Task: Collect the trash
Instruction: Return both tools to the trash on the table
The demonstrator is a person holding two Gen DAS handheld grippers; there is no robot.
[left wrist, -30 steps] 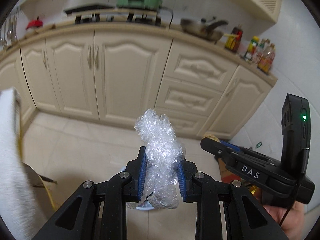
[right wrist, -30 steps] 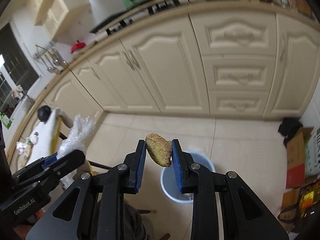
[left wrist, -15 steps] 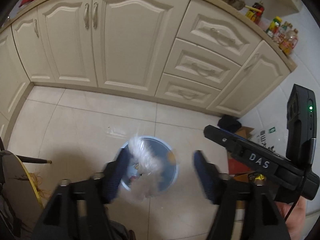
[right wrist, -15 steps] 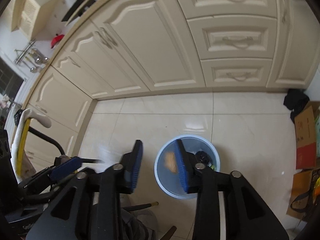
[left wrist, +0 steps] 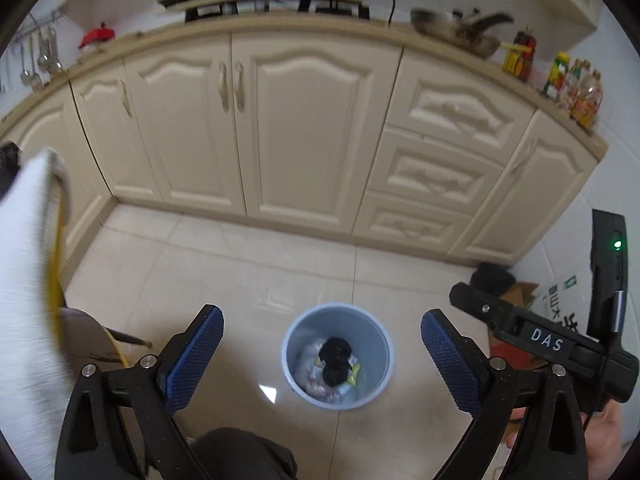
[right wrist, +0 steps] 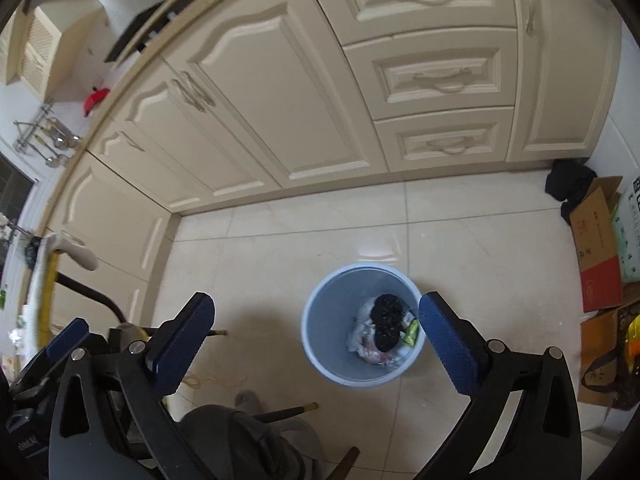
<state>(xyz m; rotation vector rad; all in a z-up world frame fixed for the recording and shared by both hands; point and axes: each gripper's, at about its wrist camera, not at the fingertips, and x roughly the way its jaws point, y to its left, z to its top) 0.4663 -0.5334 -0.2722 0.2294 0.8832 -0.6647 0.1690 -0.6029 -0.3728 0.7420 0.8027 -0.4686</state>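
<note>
Since a second ago the left gripper has let go its crumpled plastic wrap; its jaws have just been opening and stand wide and empty above the blue bin, which holds pale wrappings and dark lumps. In the right view the right gripper, likewise just opened, has dropped its brown scrap, so it seems best to keep both clear of the bin's rim before fetching more trash.

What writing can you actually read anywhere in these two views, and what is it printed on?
"DAS": white letters on the black body of the right claw, seen from the left wrist view.
Cardboard boxes: red print, too blurred to read.
Bottles on the counter: labels too small.
White pack by the wall: characters unreadable.
</note>
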